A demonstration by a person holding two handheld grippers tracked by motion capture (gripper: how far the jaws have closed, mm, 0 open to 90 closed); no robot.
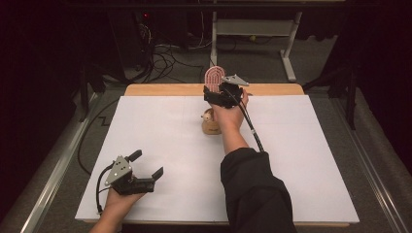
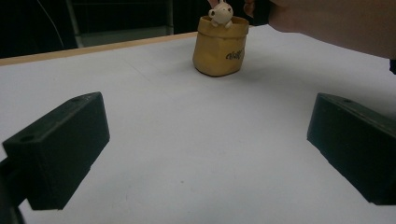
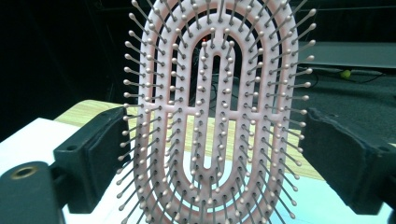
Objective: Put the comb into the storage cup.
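Fingers of R gripper (image 3: 210, 154) flank pink hairbrush (image 3: 210, 116), upright btwn

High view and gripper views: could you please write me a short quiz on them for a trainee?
1. True or false: the left gripper is shut on the tan bag.
2. Fill in: a small white toy ___ peeks out of the tan bag.
3. What stands upright between the jaws of the right gripper?
Key: 1 false, its jaws are open, well short of the bag; 2 rabbit; 3 a pink hairbrush.
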